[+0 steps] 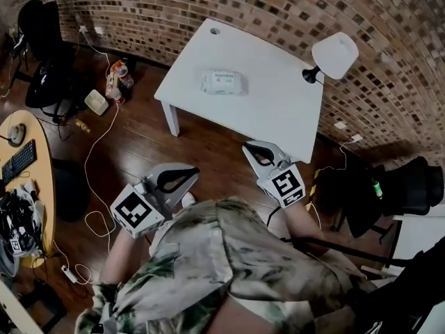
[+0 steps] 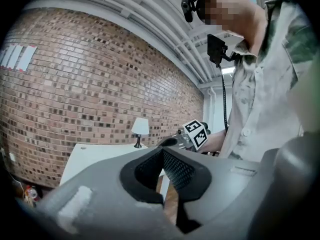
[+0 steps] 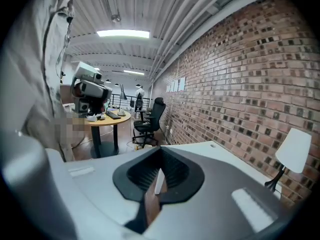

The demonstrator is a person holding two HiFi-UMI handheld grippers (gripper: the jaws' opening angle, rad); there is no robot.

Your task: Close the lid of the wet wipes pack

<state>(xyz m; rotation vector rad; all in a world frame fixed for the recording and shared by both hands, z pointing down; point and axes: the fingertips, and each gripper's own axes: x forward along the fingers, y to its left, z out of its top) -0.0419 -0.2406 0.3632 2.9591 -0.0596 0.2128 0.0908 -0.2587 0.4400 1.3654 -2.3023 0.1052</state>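
No legible txt anywhere. Wet wipes pack (image 1: 223,83), mid white table (image 1: 278,117): greenish label print, too small to read. Marker cubes (image 1: 132,211): square patterns only.

We note: table (image 1: 278,110) smooth matt white. Wet wipes pack (image 1: 223,83) plastic film, slight sheen. Floor (image 1: 139,145) dark polished wood. Wall (image 1: 278,5) rough brick. Left tongs (image 2: 161,153), right tongs (image 3: 160,151): matt grey plastic, black textured pads (image 2: 176,170). Our shirt (image 1: 229,256) patterned cloth. Lampshade (image 1: 335,54) matt white.

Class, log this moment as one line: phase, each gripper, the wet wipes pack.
phase: before contact | left gripper: shut, empty | right gripper: shut, empty | wet wipes pack: on white table, both grippers well short of it
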